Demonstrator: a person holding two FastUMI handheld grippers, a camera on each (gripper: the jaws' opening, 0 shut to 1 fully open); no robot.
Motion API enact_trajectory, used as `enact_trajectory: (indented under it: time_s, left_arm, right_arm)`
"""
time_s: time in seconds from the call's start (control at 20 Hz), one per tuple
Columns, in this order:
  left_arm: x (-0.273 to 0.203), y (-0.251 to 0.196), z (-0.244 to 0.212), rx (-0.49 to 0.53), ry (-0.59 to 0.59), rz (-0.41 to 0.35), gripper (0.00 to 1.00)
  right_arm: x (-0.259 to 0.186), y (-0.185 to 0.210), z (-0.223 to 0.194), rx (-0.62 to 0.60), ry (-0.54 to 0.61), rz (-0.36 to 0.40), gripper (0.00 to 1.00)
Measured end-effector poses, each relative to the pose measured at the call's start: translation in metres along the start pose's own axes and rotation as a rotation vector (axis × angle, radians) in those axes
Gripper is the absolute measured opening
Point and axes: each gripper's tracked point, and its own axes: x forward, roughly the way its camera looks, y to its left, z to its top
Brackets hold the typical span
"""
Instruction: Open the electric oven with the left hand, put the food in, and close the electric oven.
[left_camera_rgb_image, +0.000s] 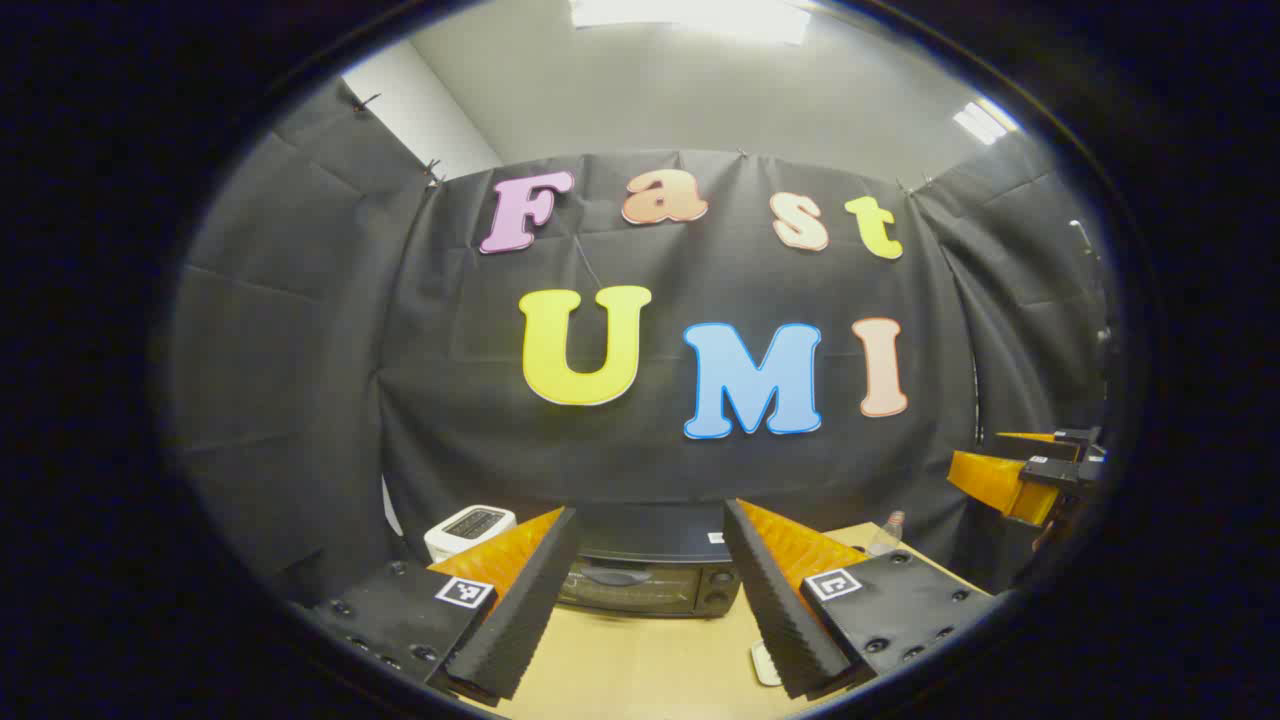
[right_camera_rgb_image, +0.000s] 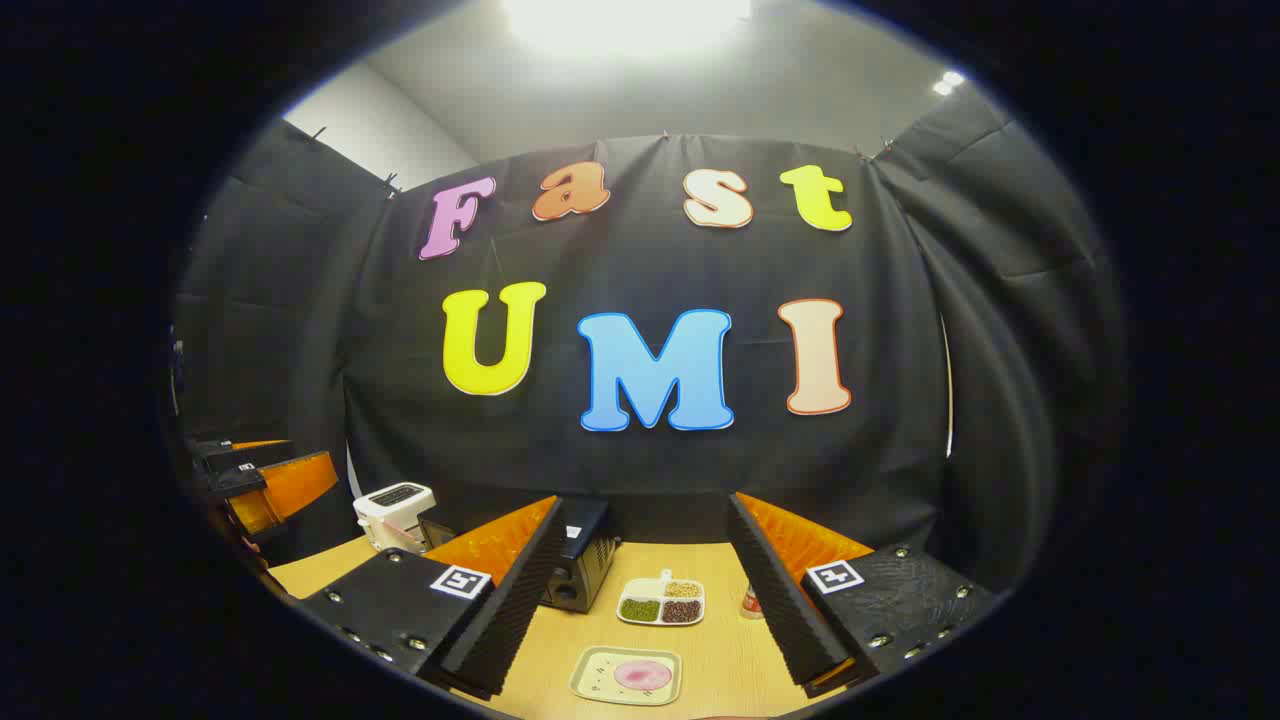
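Two tools, left tool (left_camera_rgb_image: 650, 590) and right tool (right_camera_rgb_image: 640, 590), both spread wide and holding nothing. Electric oven (left_camera_rgb_image: 648, 585) at bottom centre of the left gripper view, door closed. Food tray (right_camera_rgb_image: 627, 675) waiting on the wooden surface (right_camera_rgb_image: 720, 650), bottom centre. Nothing begun yet, by appearances.

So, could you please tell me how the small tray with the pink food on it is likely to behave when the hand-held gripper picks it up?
The small tray looks flat and shallow, so it is probably light and stiff. Its low rim gives the fingers little to pinch, so it may slip or tilt. The pink food lies loose on top and could slide off if the tray tips.
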Motion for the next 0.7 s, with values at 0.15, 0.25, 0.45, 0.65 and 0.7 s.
enact_trajectory:
  time_s: [0.15,0.25,0.45,0.65,0.7]
  left_arm:
    - [0.009,-0.001,0.004,0.002,-0.009,-0.034,0.97]
    - [0.019,-0.001,0.004,0.006,-0.012,-0.058,0.92]
    - [0.037,0.007,0.003,-0.006,-0.011,-0.086,1.0]
    - [0.054,0.015,-0.01,-0.002,0.008,-0.101,0.97]
    - [0.059,0.017,-0.015,0.002,0.016,-0.106,0.97]
  right_arm:
    - [0.005,0.002,0.0,0.008,0.0,-0.027,0.99]
    - [0.009,0.003,-0.001,0.004,0.003,-0.052,0.99]
    - [0.016,0.007,-0.004,0.006,0.011,-0.085,0.99]
    - [0.02,0.012,-0.008,0.013,0.018,-0.102,0.99]
    - [0.02,0.012,-0.008,0.012,0.02,-0.107,0.99]
